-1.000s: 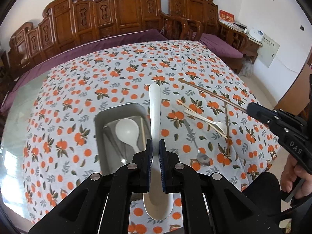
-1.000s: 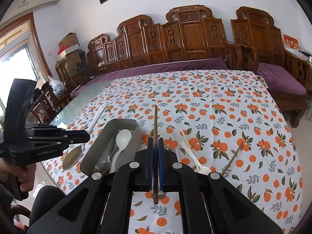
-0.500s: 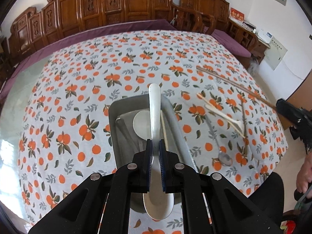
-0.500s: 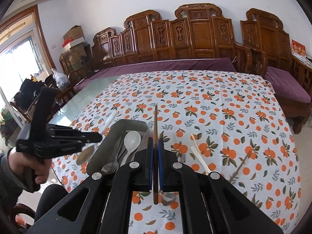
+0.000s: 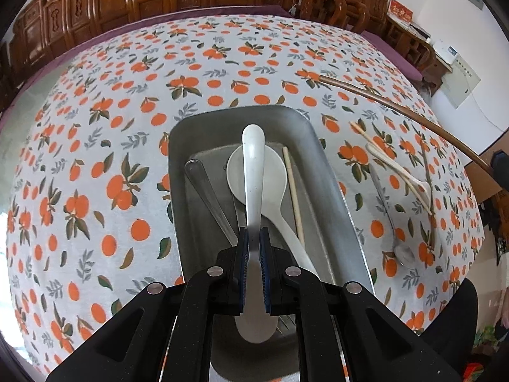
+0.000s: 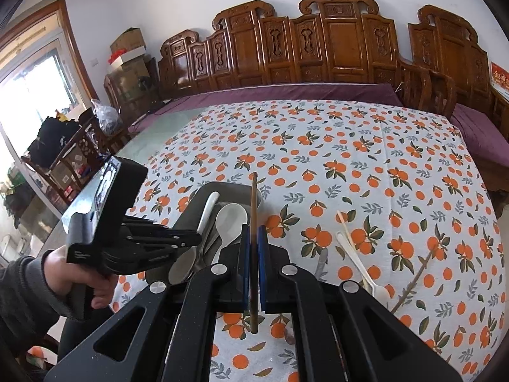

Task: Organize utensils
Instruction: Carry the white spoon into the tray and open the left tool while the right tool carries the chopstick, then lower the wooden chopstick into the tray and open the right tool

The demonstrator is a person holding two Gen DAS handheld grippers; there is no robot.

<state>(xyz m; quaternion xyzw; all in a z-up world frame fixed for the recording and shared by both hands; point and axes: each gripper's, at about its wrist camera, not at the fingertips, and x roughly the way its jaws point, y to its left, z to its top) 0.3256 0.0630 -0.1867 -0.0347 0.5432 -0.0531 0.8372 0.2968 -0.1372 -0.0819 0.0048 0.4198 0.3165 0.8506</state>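
The left tongs [image 5: 253, 248] clamp a white spoon [image 5: 253, 172] lengthwise directly over the metal tray [image 5: 331, 172], probably just clear of it; the right tongs [image 6: 253, 245], clamped on a brown chopstick [image 6: 253, 210], sit beside the tray.

Matt metal tray [image 5: 331, 172], glossy white plastic spoon [image 5: 253, 165], wooden chopstick [image 6: 253, 216]

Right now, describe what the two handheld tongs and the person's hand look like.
Both tongs, left and right, are matte black plastic with triangular cut-outs, silver round screws and blue finger pads. The left tongs' body carries faint pale lettering. The bare left hand comes out of a dark grey sleeve.
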